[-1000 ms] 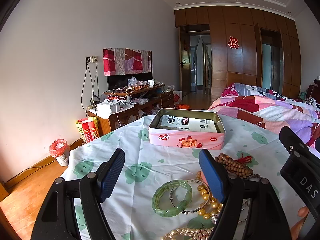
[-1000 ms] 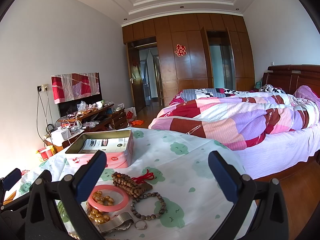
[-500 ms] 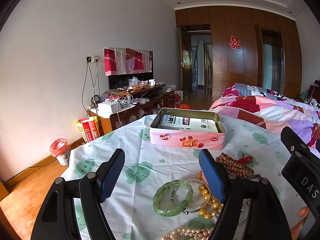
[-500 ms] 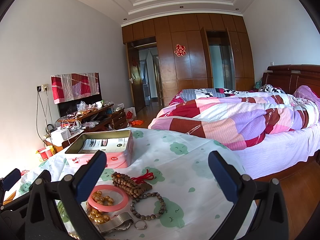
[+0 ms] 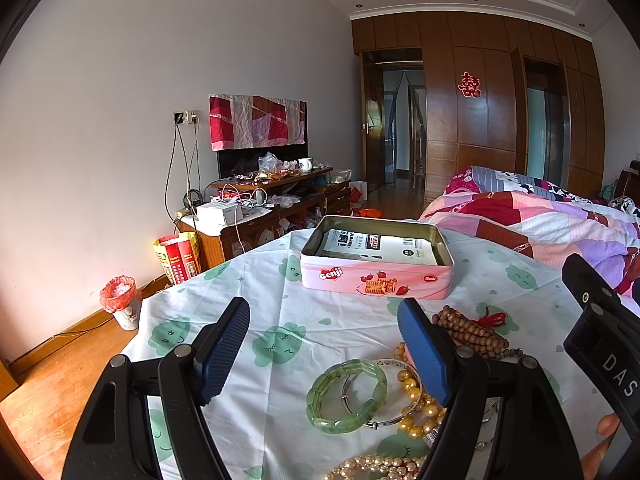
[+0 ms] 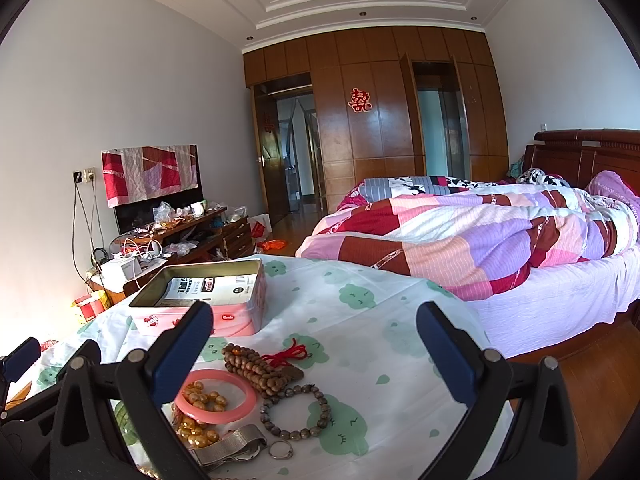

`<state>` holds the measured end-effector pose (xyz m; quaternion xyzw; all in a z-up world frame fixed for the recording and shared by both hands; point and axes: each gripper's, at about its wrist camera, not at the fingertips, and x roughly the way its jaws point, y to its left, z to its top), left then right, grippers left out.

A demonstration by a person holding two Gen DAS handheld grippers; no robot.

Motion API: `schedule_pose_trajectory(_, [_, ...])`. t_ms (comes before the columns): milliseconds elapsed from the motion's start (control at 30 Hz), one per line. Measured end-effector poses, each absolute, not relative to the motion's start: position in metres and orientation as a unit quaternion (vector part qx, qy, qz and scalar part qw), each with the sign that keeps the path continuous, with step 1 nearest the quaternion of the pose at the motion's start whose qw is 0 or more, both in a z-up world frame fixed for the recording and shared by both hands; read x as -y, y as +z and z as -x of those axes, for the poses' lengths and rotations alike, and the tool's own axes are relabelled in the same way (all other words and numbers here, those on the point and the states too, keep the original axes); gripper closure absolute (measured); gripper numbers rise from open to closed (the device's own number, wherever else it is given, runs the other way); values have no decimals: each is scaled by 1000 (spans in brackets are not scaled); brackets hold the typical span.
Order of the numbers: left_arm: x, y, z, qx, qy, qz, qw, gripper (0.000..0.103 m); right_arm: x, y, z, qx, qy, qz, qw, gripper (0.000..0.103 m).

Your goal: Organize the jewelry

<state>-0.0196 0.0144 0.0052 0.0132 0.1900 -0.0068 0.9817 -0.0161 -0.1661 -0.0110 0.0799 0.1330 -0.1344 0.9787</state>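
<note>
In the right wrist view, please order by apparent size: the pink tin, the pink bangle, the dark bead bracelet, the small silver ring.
1. pink tin
2. pink bangle and dark bead bracelet: they look alike, so no ranking
3. small silver ring

We see both fisheye views bright with daylight and mostly sharp. Straight lines bow strongly toward dark vignetted corners. A warm glow tints the wall (image 5: 60,240) low on the left. Shadows fall soft.

Tin (image 5: 376,258) sits on the table (image 5: 256,304). Before it, nearer the grippers: wooden beads (image 5: 472,330) right, bangle (image 5: 346,396) left, overlapping a thin ring bracelet (image 5: 360,416). Bed (image 6: 480,240) lies behind the tin.
</note>
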Motion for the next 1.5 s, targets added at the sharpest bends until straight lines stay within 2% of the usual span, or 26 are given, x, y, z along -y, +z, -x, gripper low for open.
schedule_pose_trajectory(500, [-20,3,17,-202,-14,-2,979,26,173,-13,14,-150,-137,-90,975,0])
schedule_pose_trajectory(700, [-33,-7,2,-255,-49,-13,966,26,193,-19,8,-179,-118,-136,967,0])
schedule_pose_trajectory(800, [-47,-12,-6,-279,-57,-21,958,26,204,-23,-2,-223,-106,-146,958,0])
schedule_pose_trajectory(833, [-53,-14,-9,-288,-60,-21,956,26,209,-26,-8,-244,-90,-147,954,4])
schedule_pose_trajectory(867, [-60,-16,-12,-296,-60,-21,953,26,211,-27,-11,-255,-79,-146,953,14])
schedule_pose_trajectory(1067, [-82,-25,-30,-339,-99,-3,936,26,219,-36,-32,-323,0,-150,934,54])
schedule_pose_trajectory(1300, [-71,-23,-29,-366,-185,14,912,28,203,-40,-45,-354,56,-125,925,54])
schedule_pose_trajectory(1433, [-51,-26,-20,-375,-232,-10,897,41,195,-41,-46,-356,59,-102,927,54])
schedule_pose_trajectory(1500, [-40,-31,-23,-384,-243,-17,891,56,195,-44,-47,-360,57,-105,925,54])
